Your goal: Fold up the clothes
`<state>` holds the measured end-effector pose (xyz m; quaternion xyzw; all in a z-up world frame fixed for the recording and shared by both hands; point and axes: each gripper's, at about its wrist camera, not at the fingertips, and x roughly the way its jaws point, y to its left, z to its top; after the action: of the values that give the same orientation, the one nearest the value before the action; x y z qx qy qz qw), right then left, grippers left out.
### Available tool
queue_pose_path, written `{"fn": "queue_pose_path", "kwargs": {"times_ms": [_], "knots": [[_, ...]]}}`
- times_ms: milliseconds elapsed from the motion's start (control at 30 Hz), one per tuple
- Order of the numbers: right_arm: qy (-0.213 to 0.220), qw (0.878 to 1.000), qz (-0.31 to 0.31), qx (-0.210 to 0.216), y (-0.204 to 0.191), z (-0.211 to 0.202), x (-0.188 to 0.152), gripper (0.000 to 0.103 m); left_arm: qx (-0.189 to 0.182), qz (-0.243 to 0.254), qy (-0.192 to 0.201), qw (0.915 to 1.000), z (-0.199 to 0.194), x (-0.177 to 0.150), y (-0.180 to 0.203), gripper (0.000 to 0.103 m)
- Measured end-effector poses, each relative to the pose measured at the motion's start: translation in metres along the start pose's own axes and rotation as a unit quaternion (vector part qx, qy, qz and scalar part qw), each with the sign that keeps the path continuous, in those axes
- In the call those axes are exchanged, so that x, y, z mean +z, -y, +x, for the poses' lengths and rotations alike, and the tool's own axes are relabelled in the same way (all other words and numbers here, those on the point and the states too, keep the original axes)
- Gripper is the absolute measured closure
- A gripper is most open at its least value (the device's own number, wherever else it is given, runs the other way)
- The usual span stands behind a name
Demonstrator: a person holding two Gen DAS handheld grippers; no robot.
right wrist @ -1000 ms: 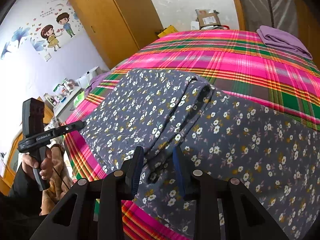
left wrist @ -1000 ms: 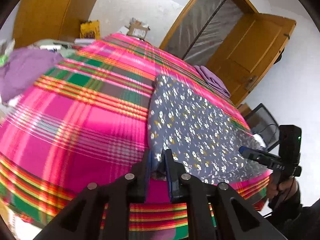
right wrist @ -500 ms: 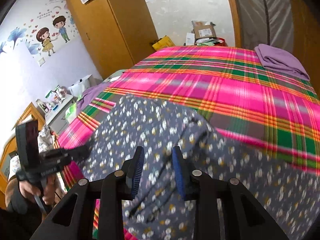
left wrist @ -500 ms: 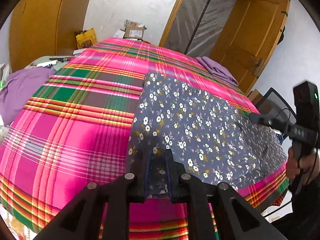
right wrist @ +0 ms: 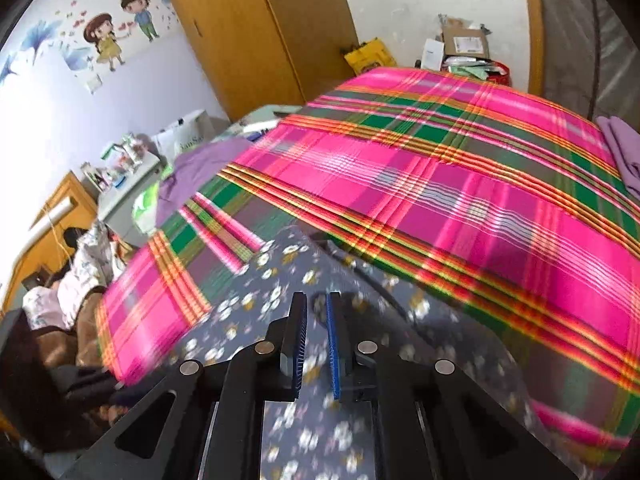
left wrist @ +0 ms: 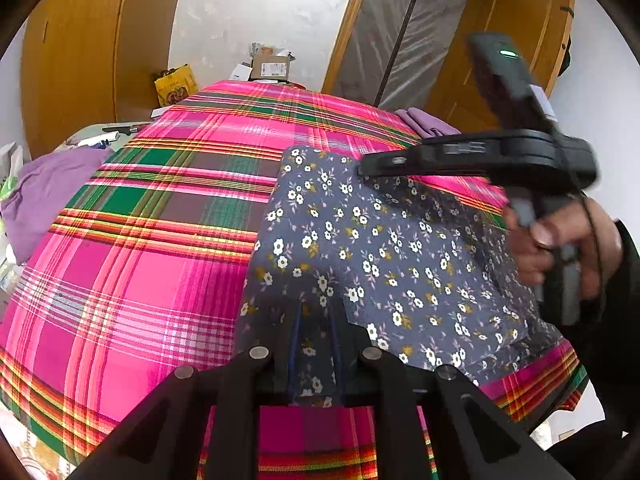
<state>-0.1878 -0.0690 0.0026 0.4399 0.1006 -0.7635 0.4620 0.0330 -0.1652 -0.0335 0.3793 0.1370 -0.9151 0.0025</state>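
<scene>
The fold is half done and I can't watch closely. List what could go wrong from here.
1. The right gripper has just been closing its jaws. Floral cloth shows in the gap, but blur hides whether the pads press it, so that layer might slip free.
2. The left gripper pinches only the near edge of the floral garment. A hard pull could drag it across the plaid bedspread and skew the fold.

Pink plaid bed (left wrist: pixel 132 264) under grey floral garment (left wrist: pixel 380 248), folded purple cloth (left wrist: pixel 428 124).
</scene>
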Motion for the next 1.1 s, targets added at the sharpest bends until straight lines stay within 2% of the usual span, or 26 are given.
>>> {"fn": "queue_pose_path", "kwargs": {"times_ms": [100,167,300,500,567,667,800,1100], "knots": [[-0.018,1.0,0.019,0.004,0.01,0.019,0.003,0.096,-0.002,-0.001,-0.001,1.0,0.0,0.001,0.0,0.089],[-0.016,0.999,0.036,0.016,0.016,0.014,0.003,0.096,-0.003,-0.002,-0.002,1.0,-0.001,0.002,0.0,0.089],[0.012,0.999,0.024,0.02,0.012,-0.018,-0.007,0.093,-0.009,-0.001,0.0,1.0,-0.005,0.005,0.001,0.089],[0.041,0.998,0.04,-0.01,0.028,-0.059,-0.041,0.093,-0.008,0.004,0.015,0.9999,-0.007,0.016,0.003,0.089],[0.032,0.998,0.05,-0.023,0.037,-0.058,-0.05,0.093,-0.002,0.001,0.009,1.0,-0.001,0.019,0.003,0.089],[0.015,0.996,0.083,-0.02,0.053,-0.053,-0.06,0.094,0.014,-0.006,-0.002,0.9999,0.006,0.024,0.002,0.089],[0.044,0.996,0.078,-0.007,0.046,-0.073,-0.066,0.09,0.03,-0.012,-0.002,0.9995,0.003,0.03,0.004,0.089],[0.055,0.996,0.076,0.001,0.032,-0.091,-0.088,0.09,0.064,0.022,0.009,0.9977,0.008,0.058,0.02,0.089]]}}
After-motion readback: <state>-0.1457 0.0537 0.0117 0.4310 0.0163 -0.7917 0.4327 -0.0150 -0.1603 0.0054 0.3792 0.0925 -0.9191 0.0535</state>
